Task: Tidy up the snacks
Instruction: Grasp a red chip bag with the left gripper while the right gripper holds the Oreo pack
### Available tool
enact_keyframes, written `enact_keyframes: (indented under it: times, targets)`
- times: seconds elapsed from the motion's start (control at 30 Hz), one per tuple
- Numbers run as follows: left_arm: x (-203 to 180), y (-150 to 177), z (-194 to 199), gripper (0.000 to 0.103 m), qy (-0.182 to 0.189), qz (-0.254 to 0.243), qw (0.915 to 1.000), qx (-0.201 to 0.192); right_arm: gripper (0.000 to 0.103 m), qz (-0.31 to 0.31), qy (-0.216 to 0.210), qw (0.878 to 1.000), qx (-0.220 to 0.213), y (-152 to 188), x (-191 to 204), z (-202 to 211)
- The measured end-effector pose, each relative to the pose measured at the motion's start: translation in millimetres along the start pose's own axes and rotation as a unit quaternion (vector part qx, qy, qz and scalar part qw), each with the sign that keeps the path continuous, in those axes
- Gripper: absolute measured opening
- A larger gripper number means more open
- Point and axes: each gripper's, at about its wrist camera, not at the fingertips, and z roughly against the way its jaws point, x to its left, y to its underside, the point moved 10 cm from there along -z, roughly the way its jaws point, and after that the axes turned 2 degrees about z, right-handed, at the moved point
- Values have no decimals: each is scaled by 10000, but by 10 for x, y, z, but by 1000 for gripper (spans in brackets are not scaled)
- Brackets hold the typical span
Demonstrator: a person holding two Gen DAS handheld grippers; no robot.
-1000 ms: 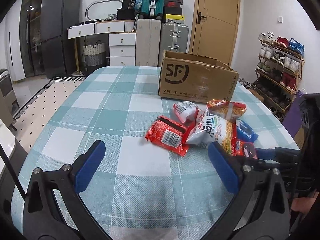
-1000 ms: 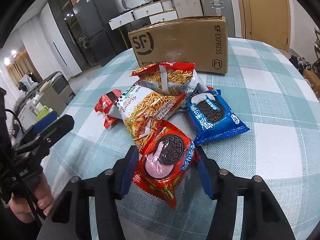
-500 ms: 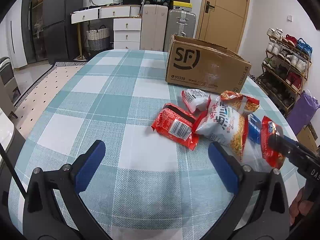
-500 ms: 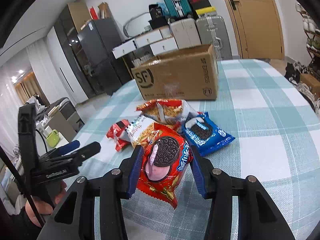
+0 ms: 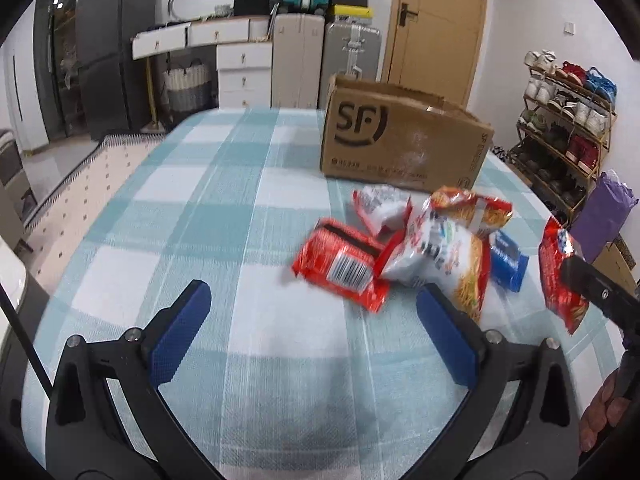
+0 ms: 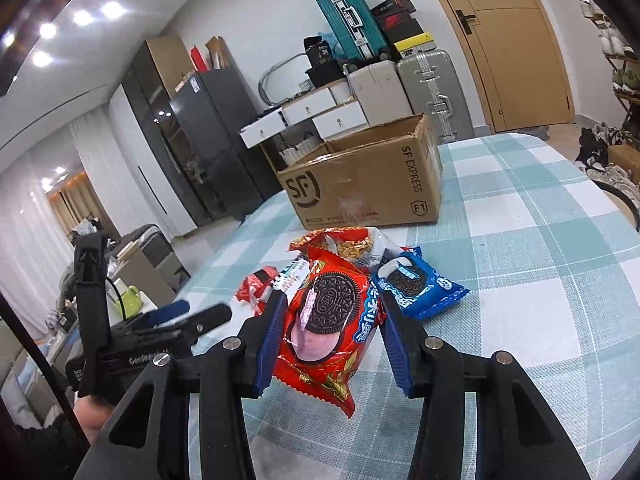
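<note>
Right gripper (image 6: 332, 332) clamped on crinkly red Oreo pack (image 6: 326, 324), lifted clear of checked tablecloth (image 6: 540, 280). Left gripper (image 5: 312, 332) jaws wide apart, empty, angled down over bare cloth. Glossy snack pile (image 5: 416, 248) sits just before open cardboard box (image 5: 400, 144).

A tall dark fridge (image 5: 102, 68) stands at the far left of the room, with a white desk with drawers (image 5: 204, 36) and a woven basket (image 5: 186, 90) under it just beside. Next come a beige suitcase (image 5: 298, 58) and a silver suitcase (image 5: 352, 54) in front of a wooden door (image 5: 440, 20), with a teal suitcase (image 6: 350, 22) and shoe boxes (image 6: 404, 28) stacked above them. A shoe rack (image 5: 564, 128) full of shoes lines the right wall, and a purple bag (image 5: 600, 212) sits near its front end.
</note>
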Motion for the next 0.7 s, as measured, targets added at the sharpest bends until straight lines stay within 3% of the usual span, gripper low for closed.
enact_keyframes:
  times: [0.27,0.33,0.53,0.6,0.7]
  targets:
    - [-294,-375,-270,102,471,-709,9960,268,47,-218,-231,9993,-174,-27,-38,82]
    - [-288,-404,-416,97,345,-804,9951,467,47,-260,-257,9991,-205,-28,-45,97]
    - [-148,-345,-723,91,564,-368,9931,956,47,-241,-251,9991,-251,-37,-28,121]
    - [-116,-247,-803,91,807,-183,9888,1239,47,-259,-266,9990,-239,-32,-30,119]
    - [-74,-163,-845,88,1001,-113,9860,1332,47,-308,-279,9989,-217,-28,-46,114]
